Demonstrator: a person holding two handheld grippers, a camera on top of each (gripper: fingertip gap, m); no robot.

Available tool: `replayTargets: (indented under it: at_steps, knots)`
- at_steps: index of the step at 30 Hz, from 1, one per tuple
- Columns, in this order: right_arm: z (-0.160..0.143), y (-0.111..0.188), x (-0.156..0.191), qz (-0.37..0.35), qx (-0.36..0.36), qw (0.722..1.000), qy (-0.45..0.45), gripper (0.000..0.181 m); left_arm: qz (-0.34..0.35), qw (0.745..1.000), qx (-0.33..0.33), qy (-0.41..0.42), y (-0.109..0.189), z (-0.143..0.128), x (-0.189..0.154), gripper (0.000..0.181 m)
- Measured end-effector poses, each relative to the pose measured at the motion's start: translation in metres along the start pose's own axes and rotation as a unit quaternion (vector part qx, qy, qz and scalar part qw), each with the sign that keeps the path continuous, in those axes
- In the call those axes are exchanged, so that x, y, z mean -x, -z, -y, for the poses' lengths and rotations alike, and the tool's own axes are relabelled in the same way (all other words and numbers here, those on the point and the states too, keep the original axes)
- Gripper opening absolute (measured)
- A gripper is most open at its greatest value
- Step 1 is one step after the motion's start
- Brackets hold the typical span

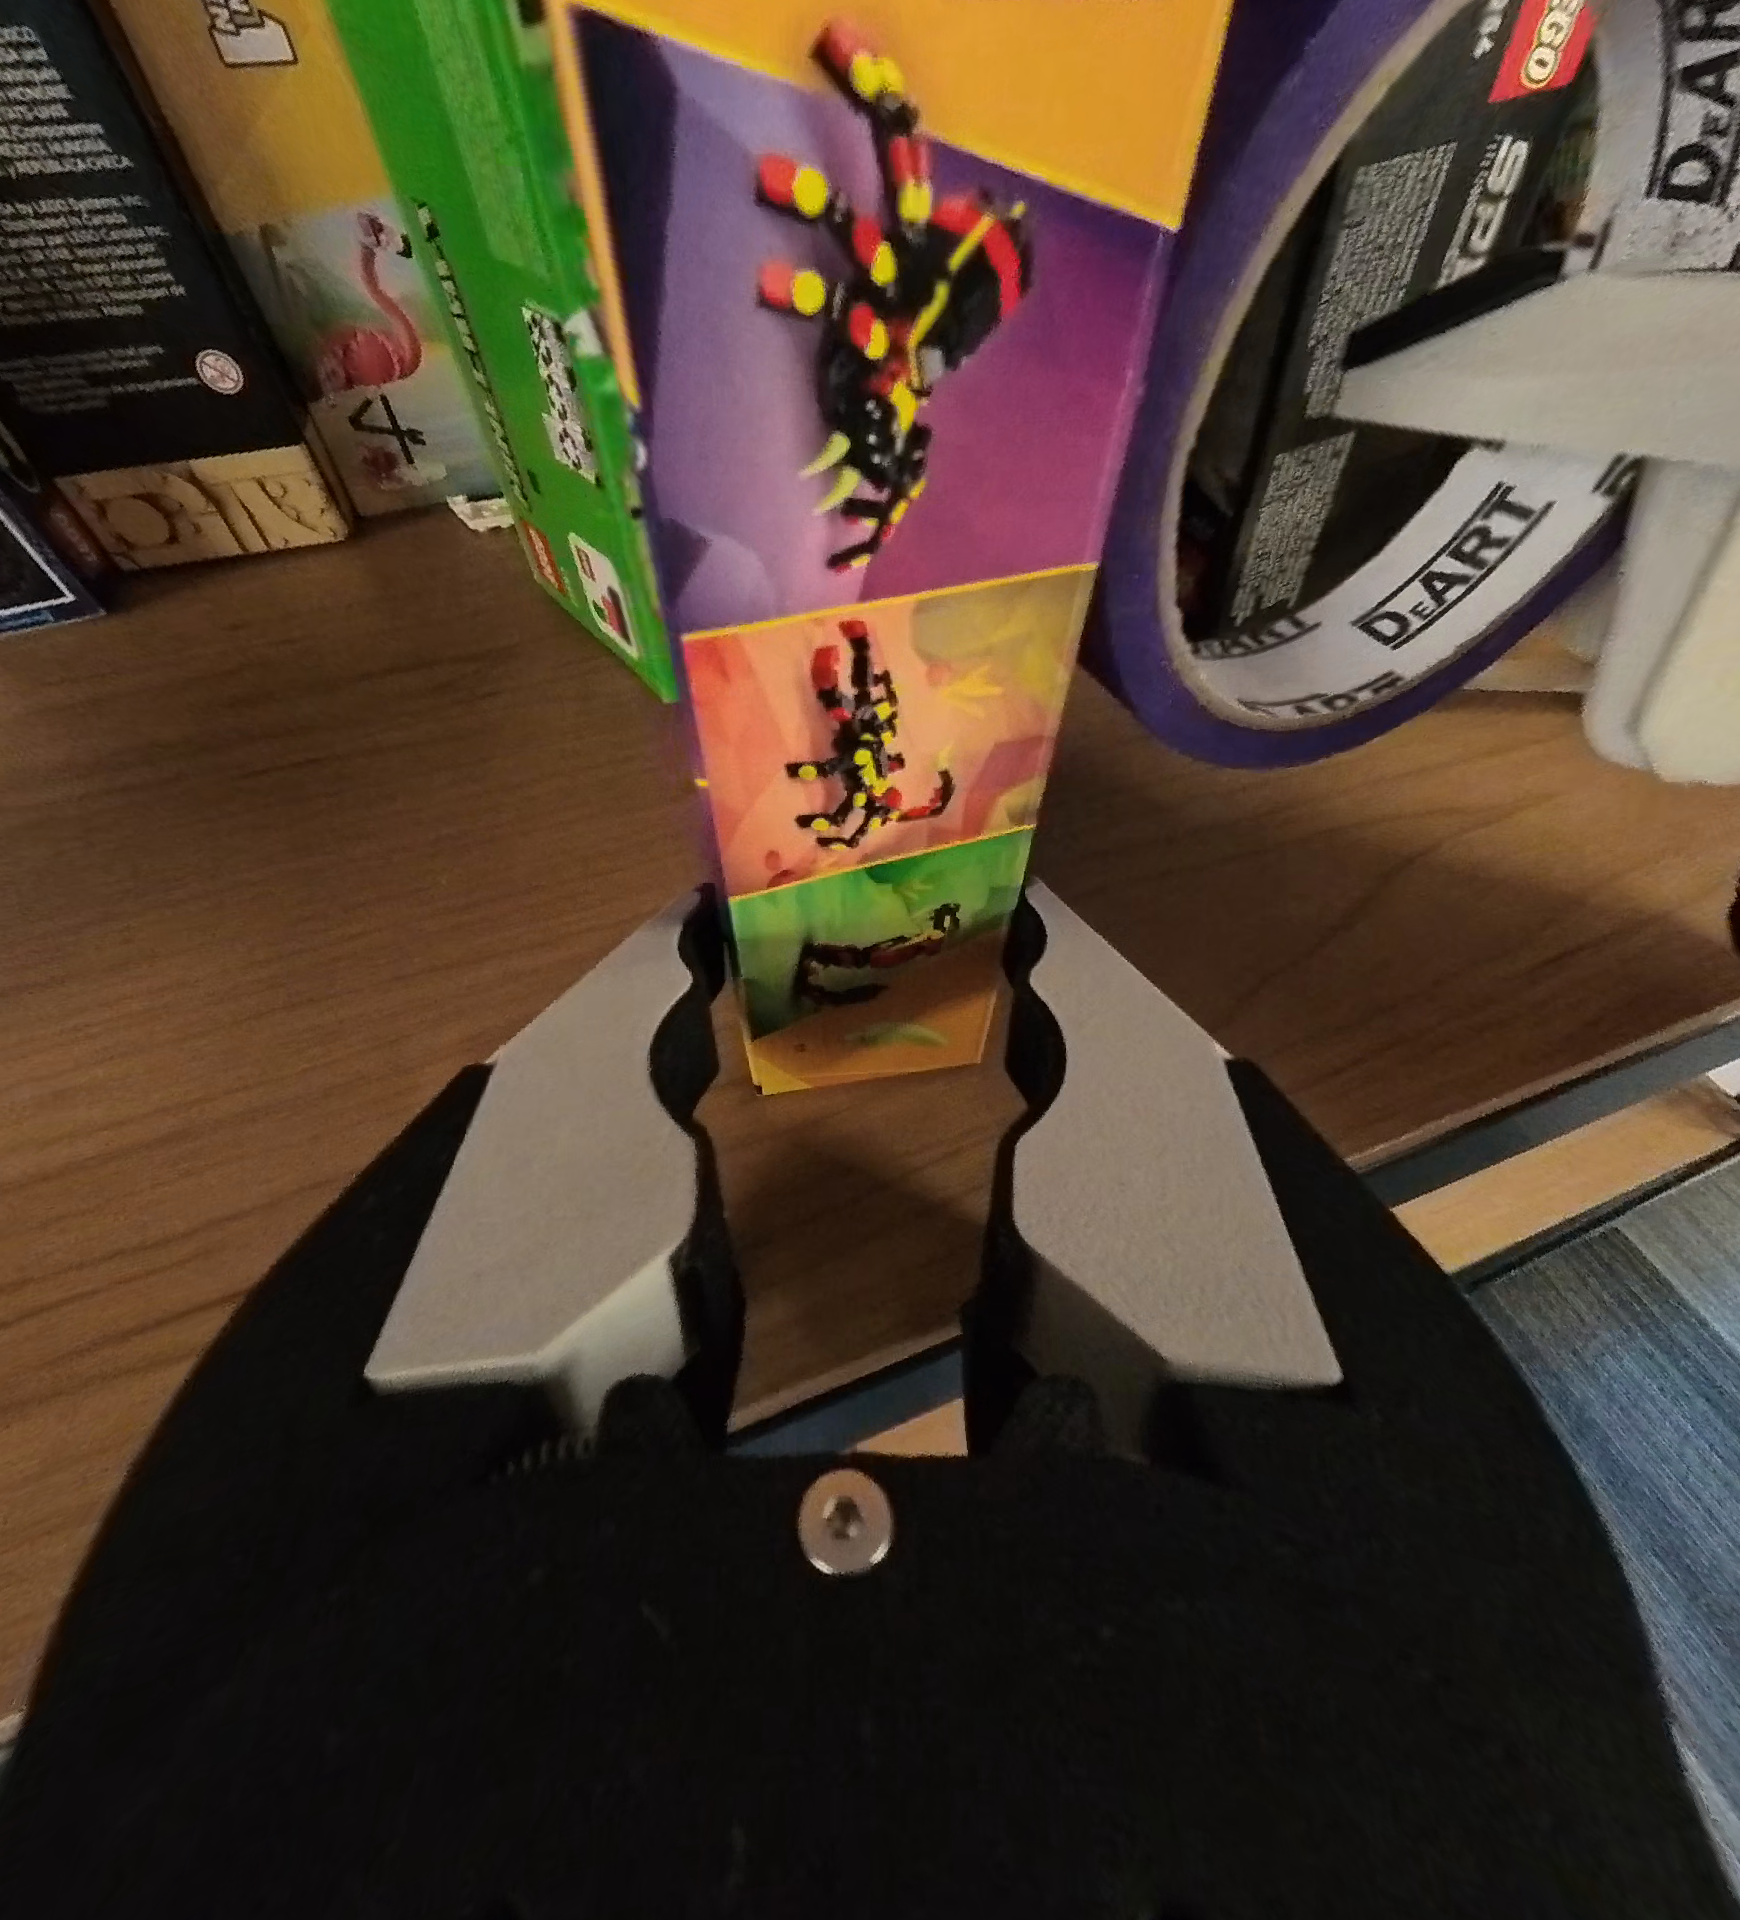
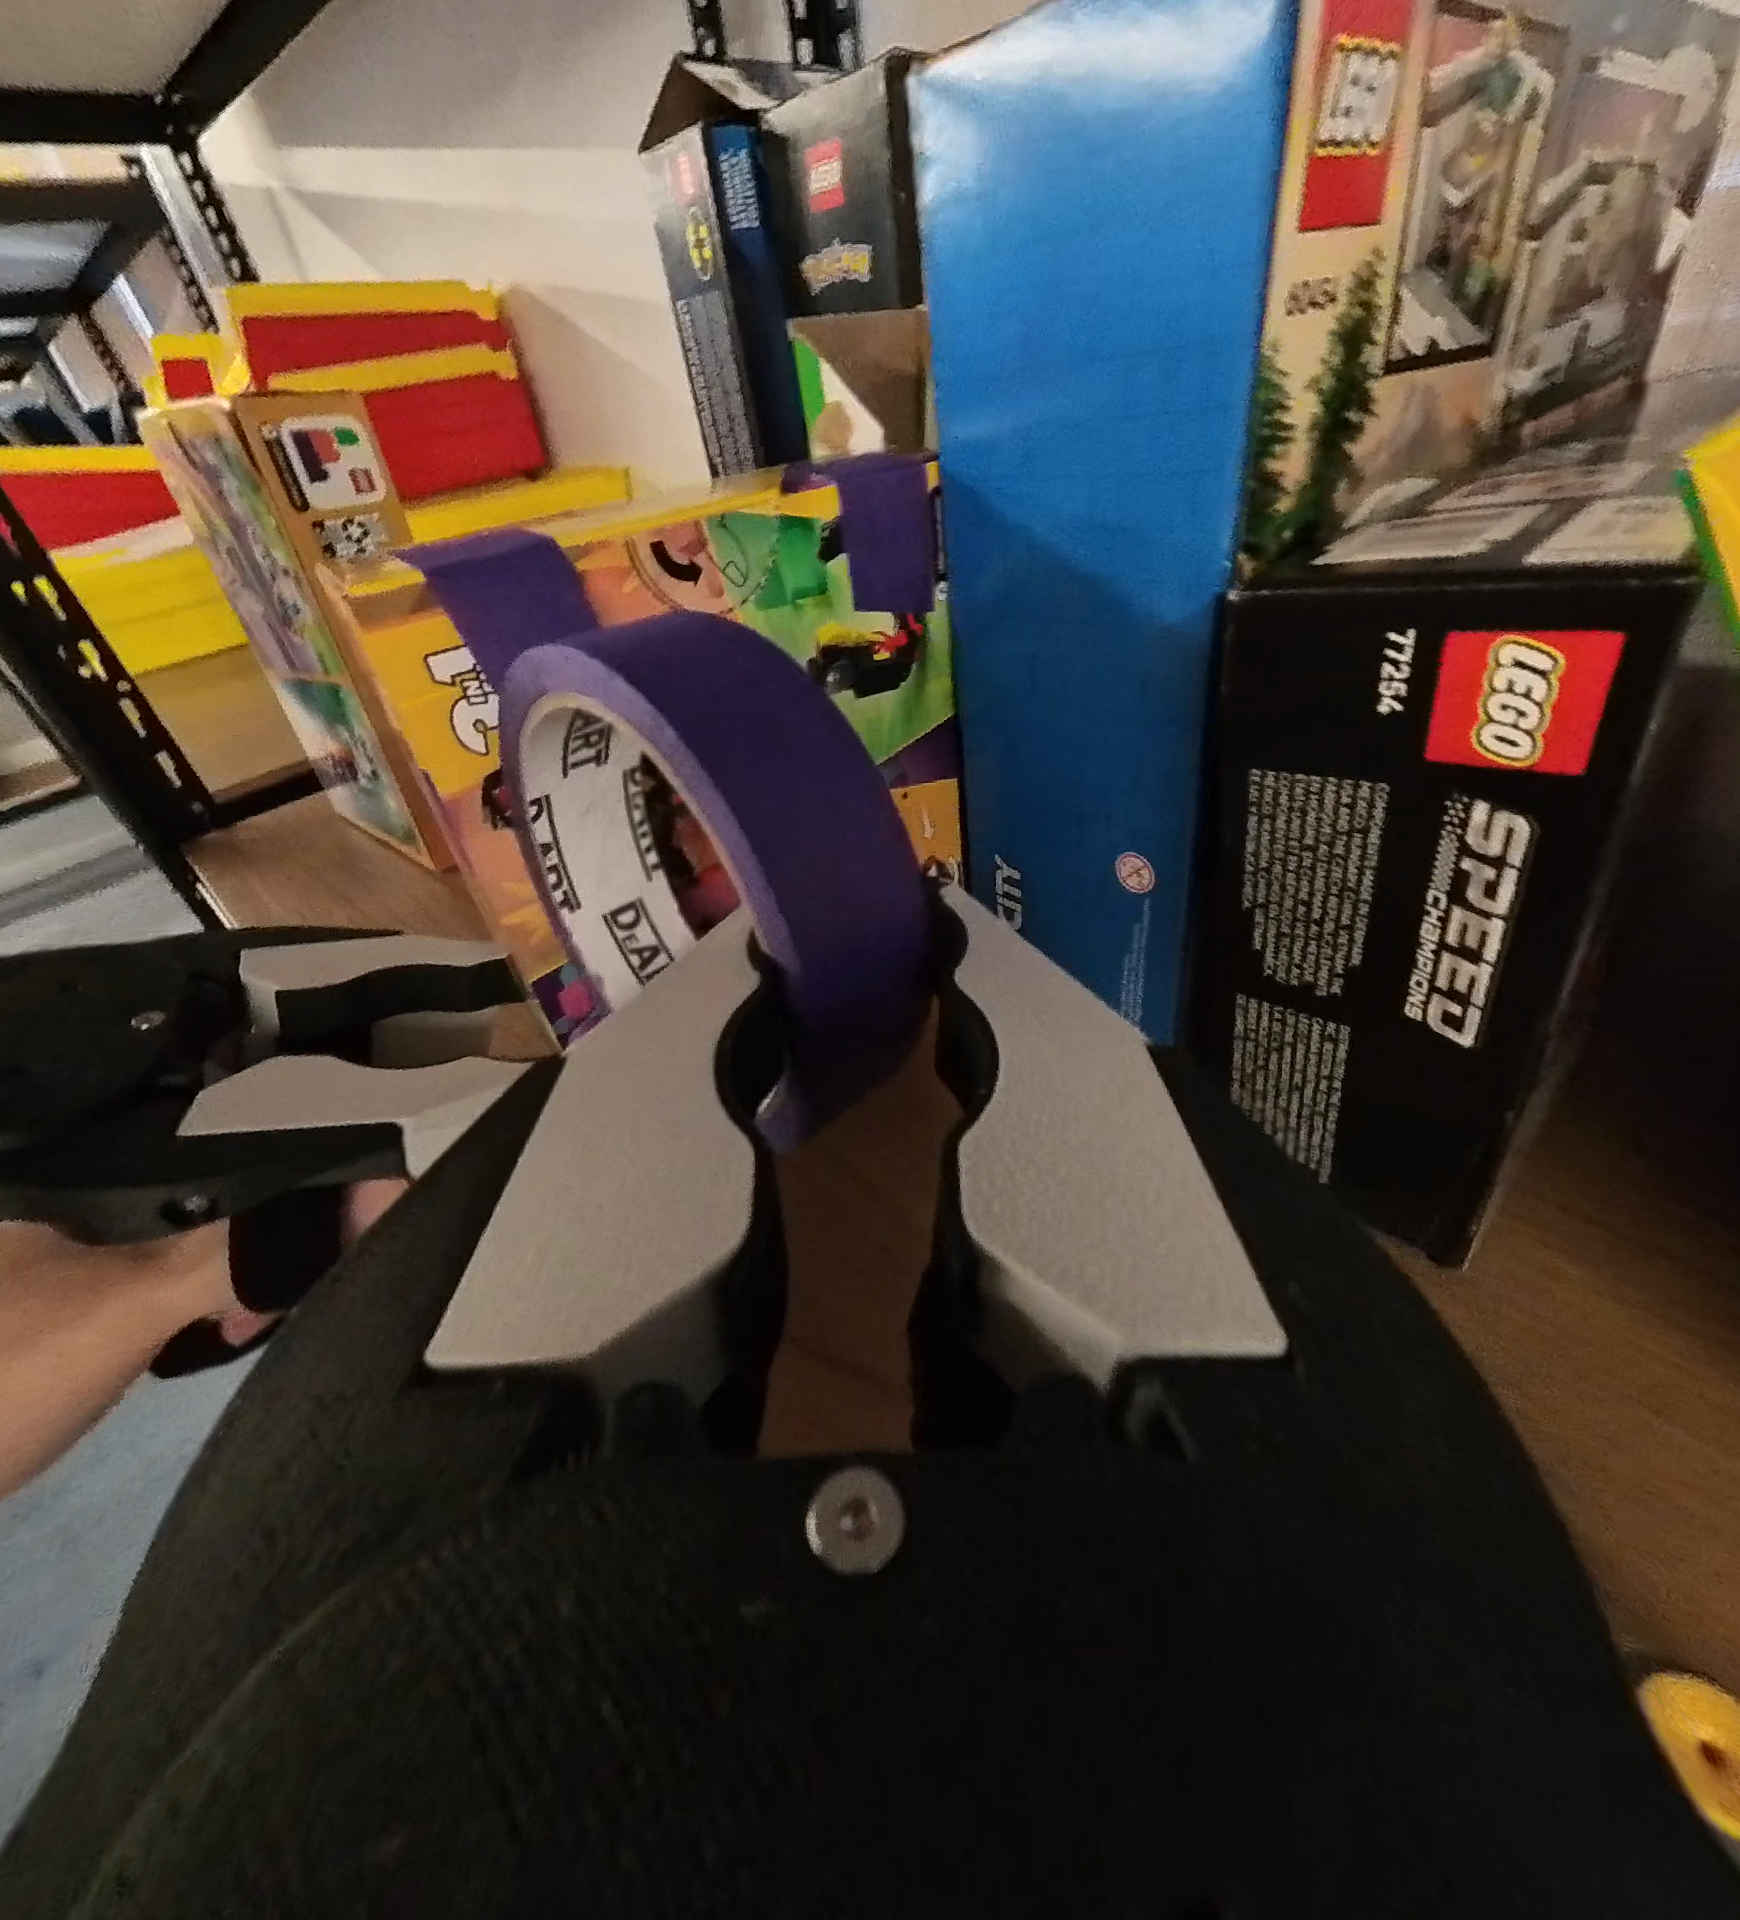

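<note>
A tall toy box (image 1: pixel 907 416) with purple, orange and green panels stands on a wooden shelf (image 1: pixel 222 883). My left gripper (image 1: pixel 866 925) is shut on its near lower end, one finger on each side. My right gripper (image 2: pixel 850 925) is shut on a roll of purple tape (image 2: pixel 772 748), held upright just right of the box. A purple tape strip (image 2: pixel 502 592) runs from the roll up to the box's top edge (image 2: pixel 637 514). The roll (image 1: pixel 1261 740) and one right finger (image 1: pixel 1572 374) also show in the left wrist view. The left gripper (image 2: pixel 492 1023) shows in the right wrist view.
Other toy boxes stand close around: a green one (image 1: pixel 492 312) and a black one (image 1: pixel 66 260) to the left, a blue one (image 2: pixel 1074 520) and a black one (image 2: pixel 1417 935) to the right. A black metal rack (image 2: pixel 66 623) stands at far left. A hand (image 2: pixel 35 1330) holds the left gripper.
</note>
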State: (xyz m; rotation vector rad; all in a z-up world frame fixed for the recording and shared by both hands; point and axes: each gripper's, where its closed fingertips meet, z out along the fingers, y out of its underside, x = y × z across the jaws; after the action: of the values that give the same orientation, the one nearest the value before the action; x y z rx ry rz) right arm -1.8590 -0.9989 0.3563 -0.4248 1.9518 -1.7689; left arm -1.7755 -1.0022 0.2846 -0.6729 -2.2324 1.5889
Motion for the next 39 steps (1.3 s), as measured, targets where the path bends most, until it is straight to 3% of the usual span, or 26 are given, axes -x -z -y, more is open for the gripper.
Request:
replayTargets:
  at_steps: [6, 11, 15, 18, 20, 24, 31, 33, 35, 39]
  knots:
    - [0.003, 0.001, -0.007, -0.043, -0.023, 0.998, -0.025, 0.022, -0.04, 0.999, -0.019, -0.02, 0.006, 0.0, -0.005, 0.062]
    - [0.007, 0.003, -0.016, -0.097, -0.032, 0.995, -0.009, 0.022, -0.09, 0.992, -0.061, -0.066, 0.035, 0.005, 0.01, 0.08]
    - [0.005, 0.005, -0.02, -0.129, -0.028, 0.991, 0.002, 0.022, -0.122, 0.969, -0.121, -0.18, 0.06, 0.057, 0.023, 0.085]
    - [0.004, 0.008, -0.021, -0.141, -0.031, 0.989, 0.012, 0.022, -0.169, 0.935, -0.155, -0.271, 0.075, 0.099, 0.004, 0.081]
    - [0.003, 0.011, -0.019, -0.14, -0.033, 0.989, 0.022, 0.024, -0.18, 0.907, -0.161, -0.344, 0.078, 0.112, -0.01, 0.078]
    - [0.007, 0.017, -0.018, -0.14, -0.055, 0.988, 0.041, 0.026, -0.211, 0.872, -0.138, -0.419, 0.072, 0.108, -0.035, 0.071]
    - [-0.002, 0.015, -0.014, -0.142, -0.041, 0.987, 0.061, 0.027, -0.201, 0.869, -0.115, -0.438, 0.059, 0.104, -0.042, 0.074]
    - [-0.004, 0.015, -0.014, -0.154, -0.04, 0.984, 0.076, 0.018, -0.19, 0.871, -0.093, -0.443, 0.053, 0.099, -0.039, 0.076]
    - [-0.003, 0.017, -0.014, -0.173, -0.047, 0.979, 0.096, 0.018, -0.173, 0.873, -0.07, -0.451, 0.045, 0.093, -0.034, 0.085]
    - [0.002, 0.023, -0.015, -0.231, -0.039, 0.954, 0.186, 0.018, -0.163, 0.871, -0.077, -0.457, 0.044, 0.093, -0.036, 0.081]
